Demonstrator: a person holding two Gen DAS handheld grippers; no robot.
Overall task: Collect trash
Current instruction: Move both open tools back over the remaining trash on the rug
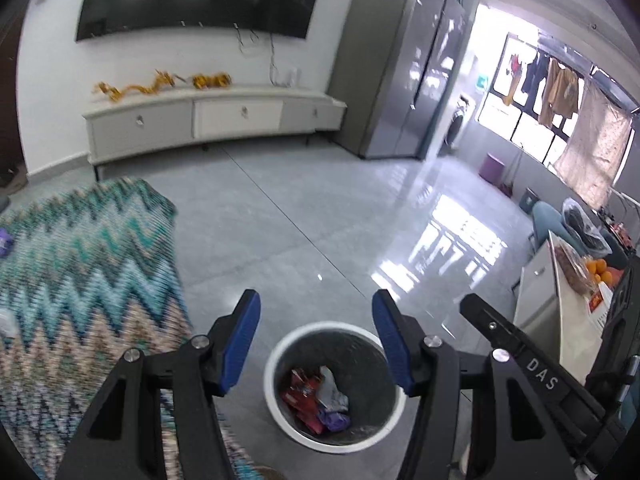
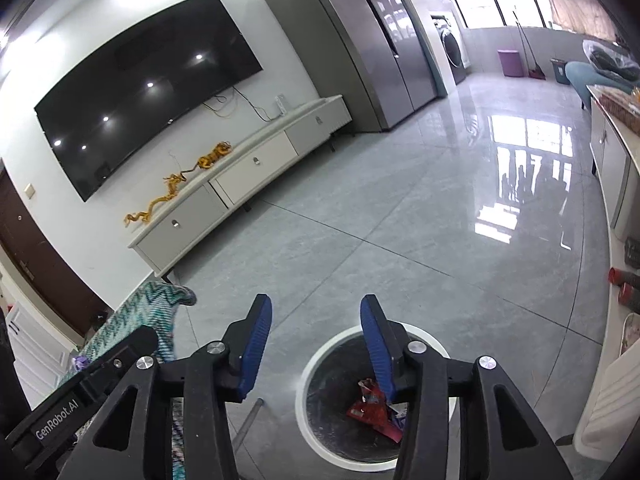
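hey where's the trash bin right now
The trash bin stands on the grey floor just below both open claws, right of the zigzag rug, wrappers inside.

The floor (image 2: 400, 240) is glossy grey tile. The rug (image 1: 88, 264) is woven cloth. The bin (image 1: 280, 360) has a smooth white plastic rim holding crinkled shiny wrappers (image 1: 316, 398). The fingers (image 1: 248, 344) carry ribbed matt blue pads.

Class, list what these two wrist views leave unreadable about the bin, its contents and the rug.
- Bin: left view, the claw arms cover both sides of the rim.
- Wrappers: right view, one blue finger covers part of them; print too small to read.
- Rug: left view, blurred, cut by the left edge.
- Purple scrap: too small and cut off to identify.
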